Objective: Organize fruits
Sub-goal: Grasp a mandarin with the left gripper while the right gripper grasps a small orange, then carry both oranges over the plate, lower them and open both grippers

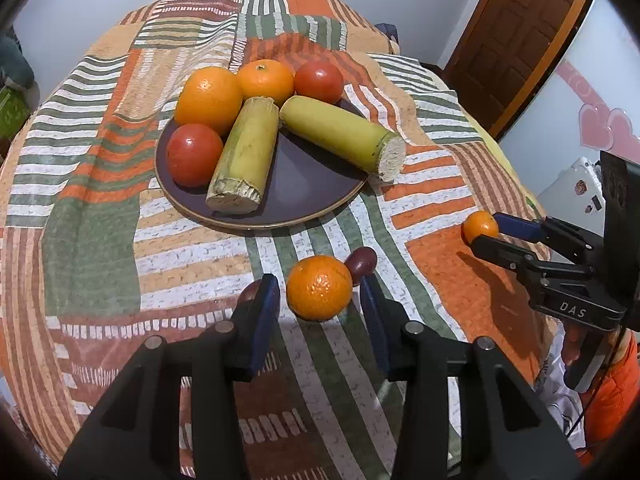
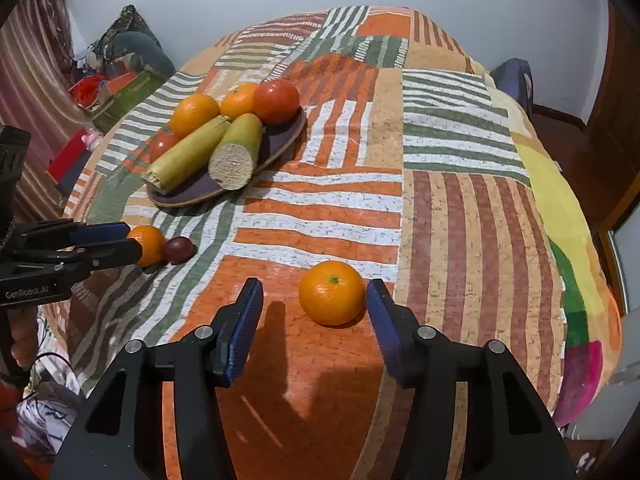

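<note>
A dark purple plate [image 1: 304, 196] on the patterned cloth holds two oranges, two tomatoes and two yellow-green cane pieces; it also shows in the right wrist view [image 2: 280, 140]. My left gripper [image 1: 318, 292] is open around a small orange [image 1: 319, 287] on the cloth, with a dark plum [image 1: 361, 261] just behind it and another dark fruit [image 1: 250, 291] by the left finger. My right gripper [image 2: 314, 304] is open around a second small orange [image 2: 332, 293], which sits close to the right finger. The left gripper [image 2: 134, 240] shows at the left of the right wrist view.
The table [image 2: 460, 220] is covered by a striped orange, green and white cloth. A wooden door [image 1: 516, 40] stands at the far right. Clutter and a cushion [image 2: 128, 52] lie beyond the table's far left edge.
</note>
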